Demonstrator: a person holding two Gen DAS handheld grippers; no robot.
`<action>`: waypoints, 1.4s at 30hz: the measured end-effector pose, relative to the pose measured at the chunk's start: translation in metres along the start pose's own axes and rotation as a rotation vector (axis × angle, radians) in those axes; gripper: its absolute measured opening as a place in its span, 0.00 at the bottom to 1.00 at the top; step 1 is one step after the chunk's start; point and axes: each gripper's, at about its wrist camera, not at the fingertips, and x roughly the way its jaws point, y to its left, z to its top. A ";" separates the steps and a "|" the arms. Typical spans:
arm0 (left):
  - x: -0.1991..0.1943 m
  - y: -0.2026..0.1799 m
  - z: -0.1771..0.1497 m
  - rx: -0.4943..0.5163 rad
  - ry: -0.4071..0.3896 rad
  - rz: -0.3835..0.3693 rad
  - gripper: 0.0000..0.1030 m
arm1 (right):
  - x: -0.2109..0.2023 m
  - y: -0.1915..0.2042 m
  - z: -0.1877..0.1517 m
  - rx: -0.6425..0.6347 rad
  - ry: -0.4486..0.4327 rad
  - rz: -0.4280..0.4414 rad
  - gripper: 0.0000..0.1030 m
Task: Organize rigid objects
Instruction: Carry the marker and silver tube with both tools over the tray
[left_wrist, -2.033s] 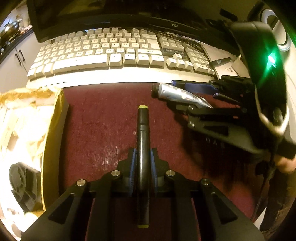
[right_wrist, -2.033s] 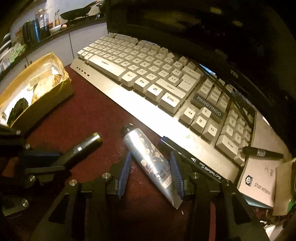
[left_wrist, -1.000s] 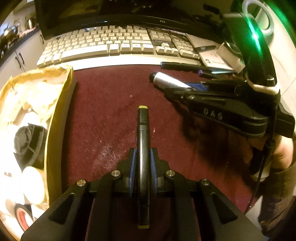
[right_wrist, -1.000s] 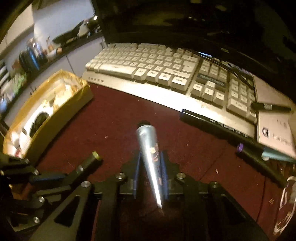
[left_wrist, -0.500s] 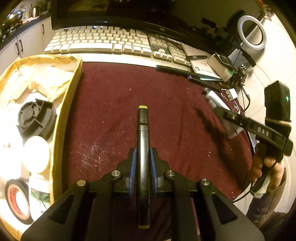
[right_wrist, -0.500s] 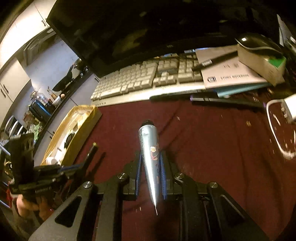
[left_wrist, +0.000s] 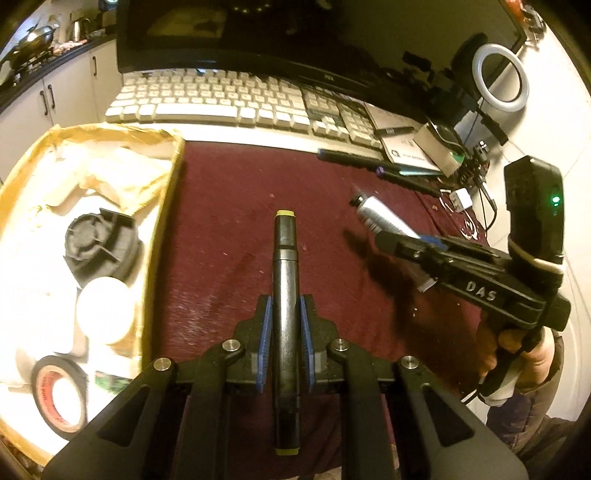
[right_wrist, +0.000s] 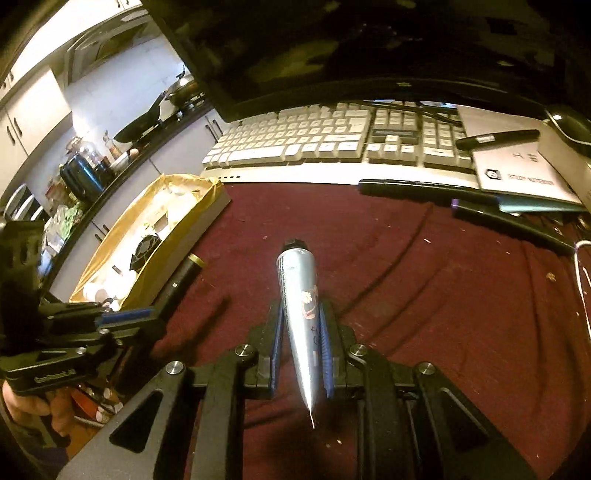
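My left gripper is shut on a black marker with yellow-green ends, held above the maroon cloth. The marker points toward the keyboard. My right gripper is shut on a silver tube with a black cap and flower print, also lifted off the cloth. From the left wrist view the right gripper and the tube hang at the right. From the right wrist view the left gripper and the marker are at the left, beside the gold-lined box.
The open box at the left holds a black round part, a white disc, a tape roll and crumpled paper. A white keyboard and a monitor stand behind. Dark pens, a notebook and cables lie at the right.
Both grippers rose and drew back from the keyboard with marker and tube held. The right gripper swung right, then back toward the middle. More of the box has come into the left view.
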 end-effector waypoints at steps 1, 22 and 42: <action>-0.002 0.002 0.001 -0.002 -0.005 0.003 0.12 | 0.002 0.002 0.000 -0.003 0.003 -0.001 0.16; -0.053 0.070 0.004 -0.120 -0.111 0.088 0.12 | 0.019 0.042 0.009 -0.079 0.032 0.002 0.16; -0.064 0.086 -0.003 -0.151 -0.125 0.099 0.12 | 0.021 0.100 0.009 -0.171 0.001 0.080 0.16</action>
